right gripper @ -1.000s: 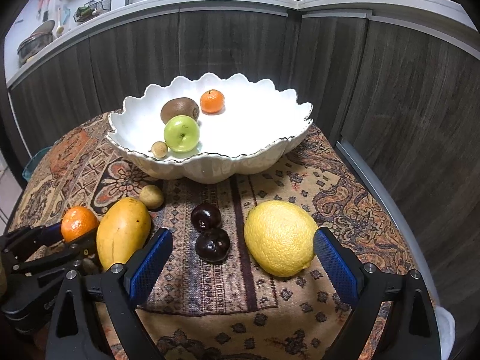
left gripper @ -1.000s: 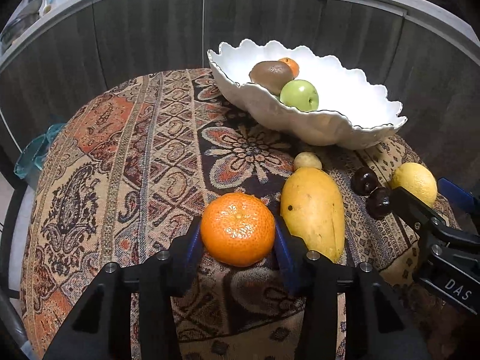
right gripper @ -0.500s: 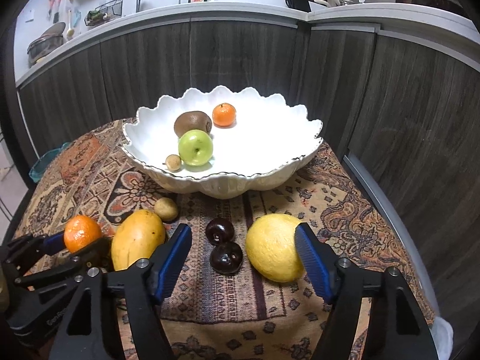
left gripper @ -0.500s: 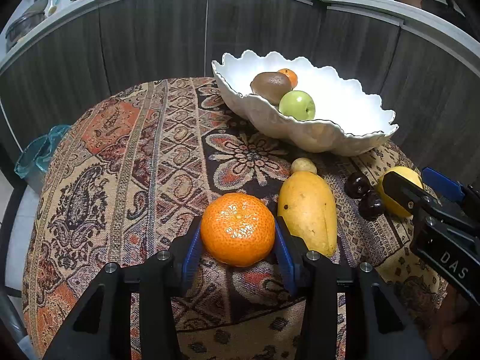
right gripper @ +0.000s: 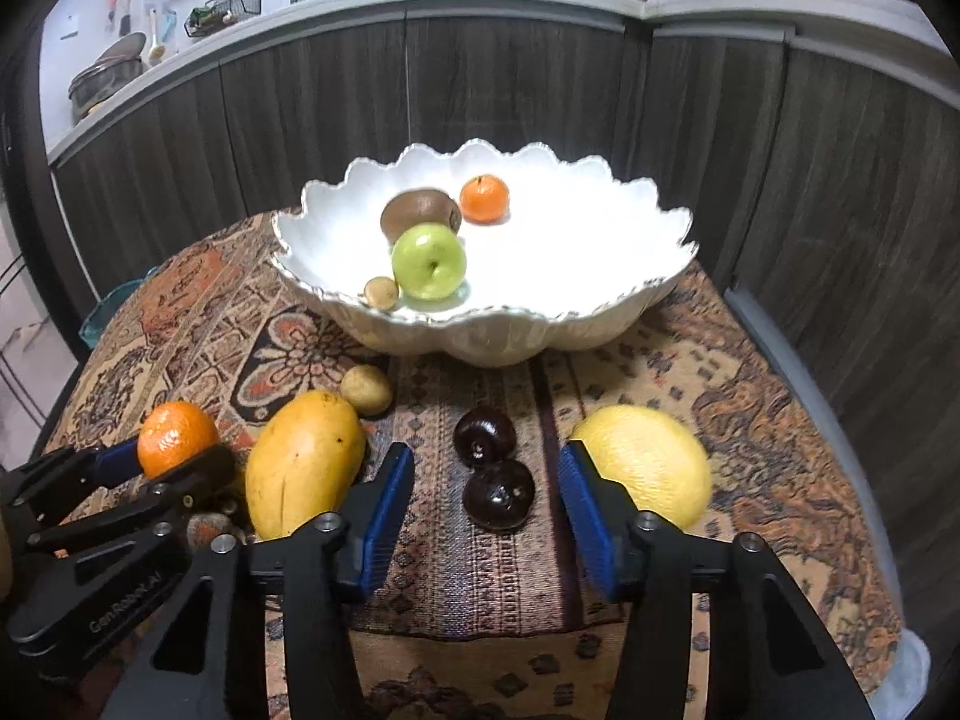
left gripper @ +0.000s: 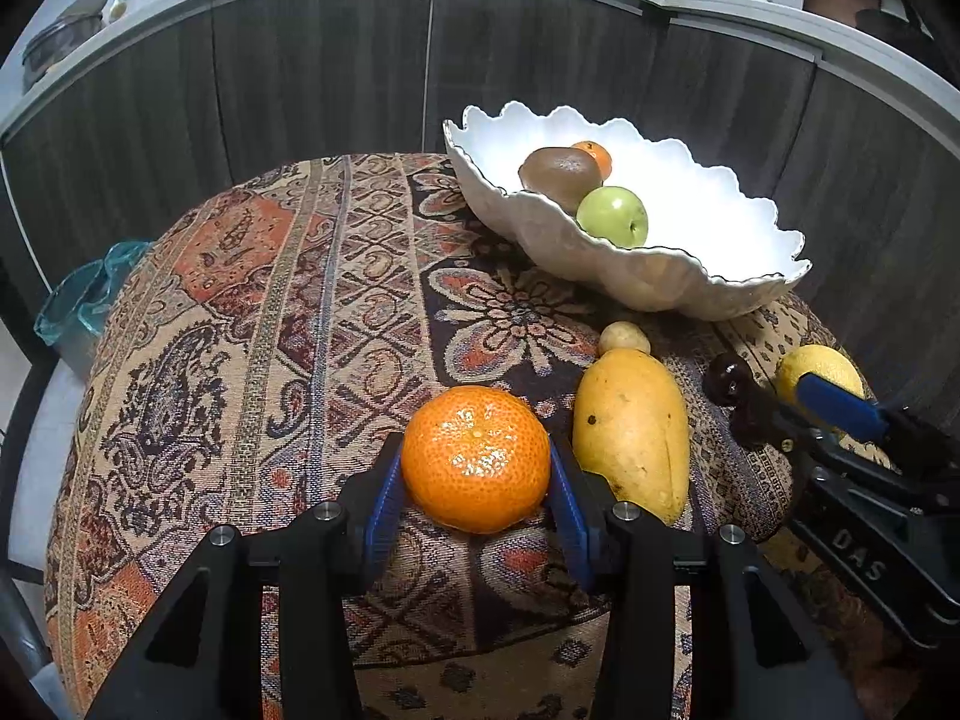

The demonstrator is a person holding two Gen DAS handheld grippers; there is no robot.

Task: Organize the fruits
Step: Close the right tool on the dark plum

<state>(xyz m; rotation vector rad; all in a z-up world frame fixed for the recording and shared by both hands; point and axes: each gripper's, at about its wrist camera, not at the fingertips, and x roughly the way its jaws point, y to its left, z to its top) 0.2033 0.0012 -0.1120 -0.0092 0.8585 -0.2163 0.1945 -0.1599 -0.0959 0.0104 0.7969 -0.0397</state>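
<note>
My left gripper is shut on an orange mandarin, held just above the patterned cloth; it also shows in the right wrist view. My right gripper is open and empty, its jaws astride two dark plums, with the yellow lemon outside its right finger. A yellow mango and a small brown fruit lie between the grippers. The white scalloped bowl holds a green apple, a kiwi, a small mandarin and a small brown fruit.
The round table is covered by a patterned cloth that drops off at its edges. Dark wood cabinet fronts curve close behind the bowl. A teal object sits beyond the table's left edge.
My right gripper has narrowed and shifted left, from around the lemon to around the plums. My left gripper has risen slightly with the mandarin held.
</note>
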